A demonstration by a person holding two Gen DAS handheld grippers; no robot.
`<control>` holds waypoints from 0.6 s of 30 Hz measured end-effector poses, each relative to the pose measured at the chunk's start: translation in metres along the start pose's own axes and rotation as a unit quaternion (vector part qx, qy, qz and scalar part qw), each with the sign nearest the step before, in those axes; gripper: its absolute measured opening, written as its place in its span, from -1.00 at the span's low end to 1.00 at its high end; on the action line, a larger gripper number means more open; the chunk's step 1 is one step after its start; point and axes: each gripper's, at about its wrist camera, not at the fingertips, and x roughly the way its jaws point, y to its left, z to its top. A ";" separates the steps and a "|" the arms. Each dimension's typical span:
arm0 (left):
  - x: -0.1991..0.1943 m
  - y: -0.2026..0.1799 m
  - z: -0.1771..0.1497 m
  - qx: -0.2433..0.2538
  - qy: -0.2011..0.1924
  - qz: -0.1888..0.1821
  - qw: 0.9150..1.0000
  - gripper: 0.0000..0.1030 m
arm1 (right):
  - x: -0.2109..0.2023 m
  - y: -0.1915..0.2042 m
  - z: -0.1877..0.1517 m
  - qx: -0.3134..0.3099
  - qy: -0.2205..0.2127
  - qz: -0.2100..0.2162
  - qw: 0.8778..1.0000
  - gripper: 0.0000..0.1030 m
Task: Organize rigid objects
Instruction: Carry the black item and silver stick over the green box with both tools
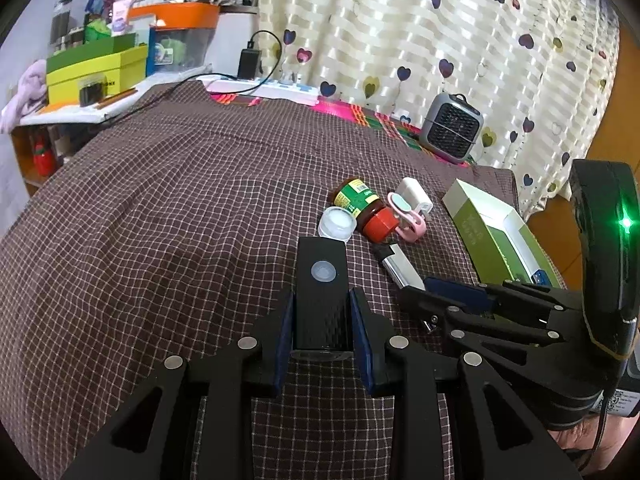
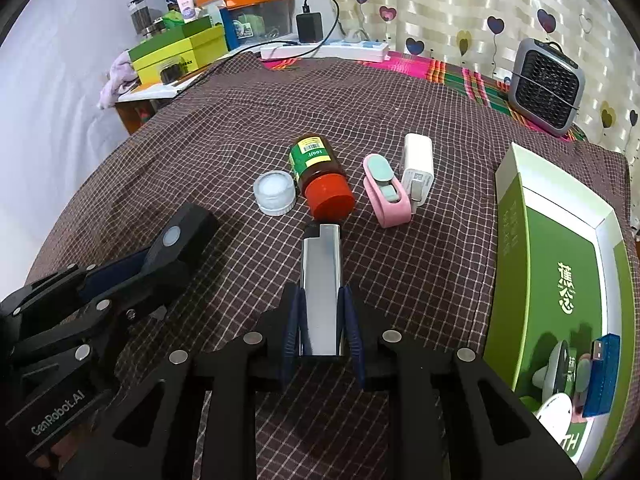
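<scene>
My left gripper (image 1: pixel 322 322) is shut on a black box-shaped device (image 1: pixel 322 284) with a round grey button, held over the checked cloth. My right gripper (image 2: pixel 322 326) is shut on a silver lighter (image 2: pixel 321 276) with a black top. Ahead lie a white round cap (image 2: pixel 274 193), a brown bottle (image 2: pixel 318 168) with a red lid on its side, a pink clip (image 2: pixel 386 192) and a white charger (image 2: pixel 417 166). An open green box (image 2: pixel 560 264) at the right holds a blue USB stick (image 2: pixel 602 376) and white items.
A grey mini fan (image 2: pixel 546 80) stands at the back right. A power strip (image 2: pixel 324 50) with a black adapter lies at the back edge. A side shelf with a yellow-green box (image 2: pixel 176 54) and clutter stands at the back left. A curtain hangs behind.
</scene>
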 end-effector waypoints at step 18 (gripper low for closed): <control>-0.015 -0.030 -0.002 0.026 -0.008 -0.013 1.000 -0.48 | -0.049 -0.008 -0.017 0.007 -0.059 0.027 0.998 -0.53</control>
